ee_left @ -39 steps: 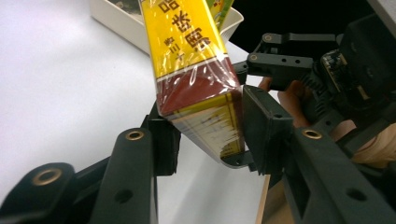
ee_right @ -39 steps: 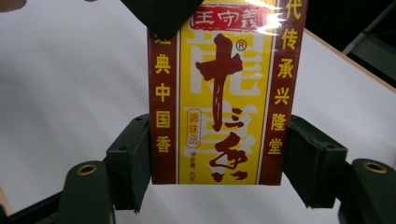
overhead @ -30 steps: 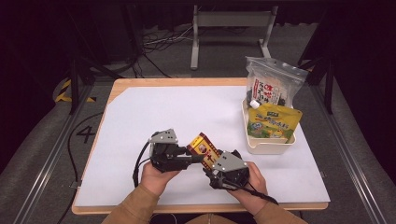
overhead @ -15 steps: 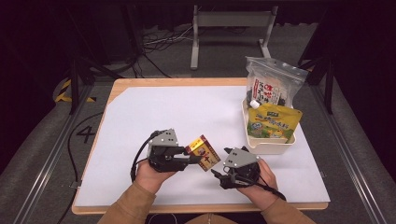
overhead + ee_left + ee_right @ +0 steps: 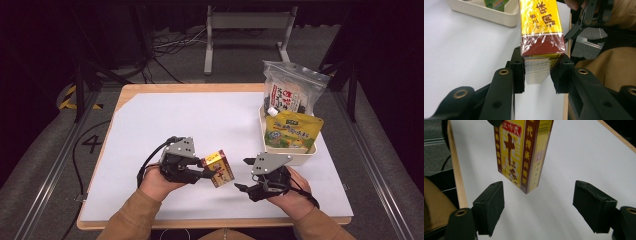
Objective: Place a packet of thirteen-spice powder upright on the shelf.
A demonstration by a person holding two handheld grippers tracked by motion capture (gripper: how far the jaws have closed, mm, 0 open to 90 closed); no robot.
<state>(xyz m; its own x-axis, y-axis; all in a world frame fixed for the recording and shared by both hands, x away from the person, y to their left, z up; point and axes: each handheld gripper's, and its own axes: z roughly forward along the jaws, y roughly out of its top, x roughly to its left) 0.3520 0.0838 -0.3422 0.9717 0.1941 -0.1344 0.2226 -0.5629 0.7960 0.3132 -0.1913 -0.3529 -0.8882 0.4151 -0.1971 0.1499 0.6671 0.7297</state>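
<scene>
Left tongs (image 5: 209,172) clamped on one end of the yellow-and-red box (image 5: 220,168); in the left gripper view both pads press its sides (image 5: 541,37). Box is held clear of the white desk (image 5: 200,120), near the front edge, between the two hands. Right tongs (image 5: 244,174) apart, jaws just closing a little, nothing between the pads; the box (image 5: 524,152) hangs just ahead of them, not touching. Cream tray (image 5: 287,159) with pouches sits at the desk's right side, well apart.
</scene>
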